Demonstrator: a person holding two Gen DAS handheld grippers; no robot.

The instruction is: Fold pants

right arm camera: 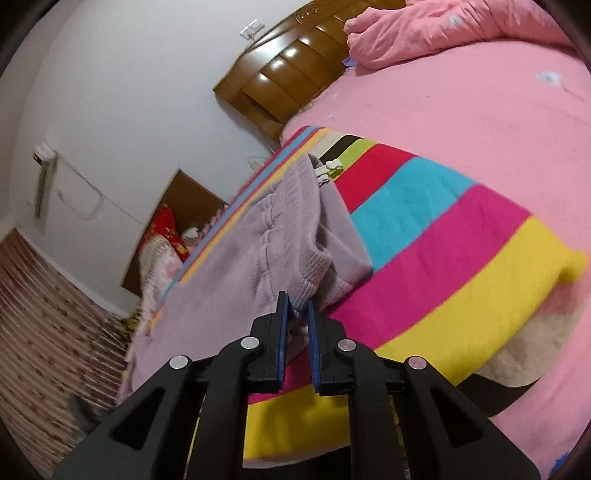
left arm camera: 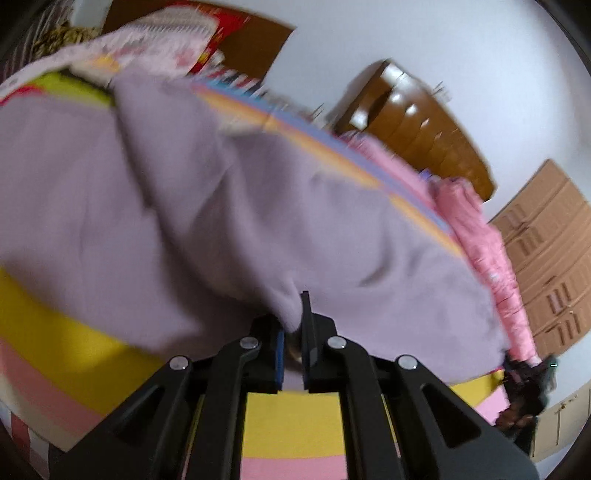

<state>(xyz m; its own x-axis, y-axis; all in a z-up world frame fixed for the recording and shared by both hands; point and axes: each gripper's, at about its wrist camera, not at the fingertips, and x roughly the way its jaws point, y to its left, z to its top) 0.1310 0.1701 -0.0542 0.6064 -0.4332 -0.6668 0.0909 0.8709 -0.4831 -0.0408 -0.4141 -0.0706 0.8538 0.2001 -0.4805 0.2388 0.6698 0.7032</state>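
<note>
The lilac fleece pants (left arm camera: 207,206) lie spread over a striped blanket (left arm camera: 288,424) on the bed. My left gripper (left arm camera: 294,314) is shut on a bunched edge of the pants, which hangs lifted from its fingers. In the right wrist view the pants (right arm camera: 236,266) show their ribbed waistband (right arm camera: 314,266). My right gripper (right arm camera: 297,310) is shut on the waistband edge, with the cloth pinched between the blue pads (right arm camera: 283,317).
The striped blanket (right arm camera: 443,236) covers a pink bed sheet (right arm camera: 461,99). A pink quilt (right arm camera: 443,29) is heaped by the wooden headboard (right arm camera: 280,70). A wooden wardrobe (left arm camera: 546,258) stands beyond the bed. Patterned flooring (right arm camera: 48,332) lies beside the bed.
</note>
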